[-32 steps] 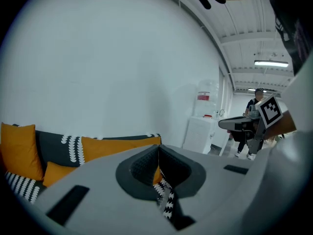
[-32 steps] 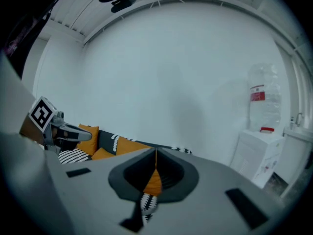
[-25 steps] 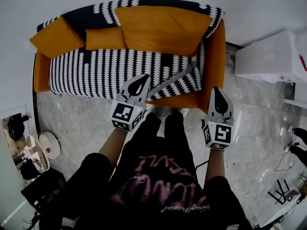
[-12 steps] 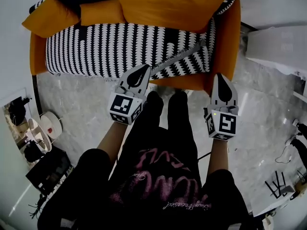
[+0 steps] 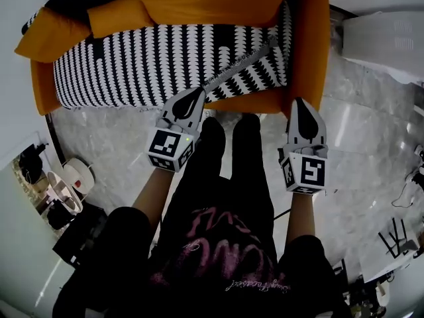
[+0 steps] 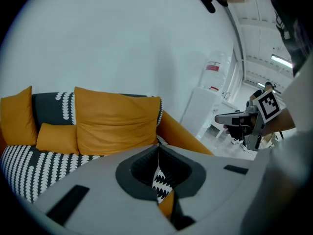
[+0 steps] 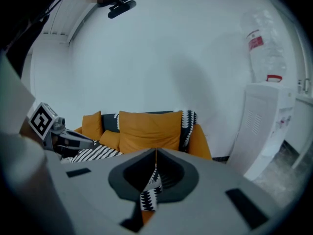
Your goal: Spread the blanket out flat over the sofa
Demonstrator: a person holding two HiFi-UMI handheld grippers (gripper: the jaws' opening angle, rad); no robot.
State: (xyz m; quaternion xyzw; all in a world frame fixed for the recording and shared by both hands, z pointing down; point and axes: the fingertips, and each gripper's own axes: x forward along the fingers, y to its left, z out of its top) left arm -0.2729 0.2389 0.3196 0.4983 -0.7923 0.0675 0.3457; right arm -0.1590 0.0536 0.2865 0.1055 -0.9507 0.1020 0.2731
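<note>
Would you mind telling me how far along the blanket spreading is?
Done: the black-and-white patterned blanket covers most of the seat of the orange sofa. In hand: left gripper and right gripper are shut on its fabric. Remaining: flattening the raised fold near the front right.

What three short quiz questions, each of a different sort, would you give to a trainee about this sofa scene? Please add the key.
1. True or false: the black-and-white blanket covers the seat of the orange sofa.
2. In the left gripper view, how many orange cushions rest on the sofa? A) two B) three C) five
3. Fill in: the jaws of the left gripper and of the right gripper are both ____.
Key: 1 true; 2 B; 3 shut.
</note>
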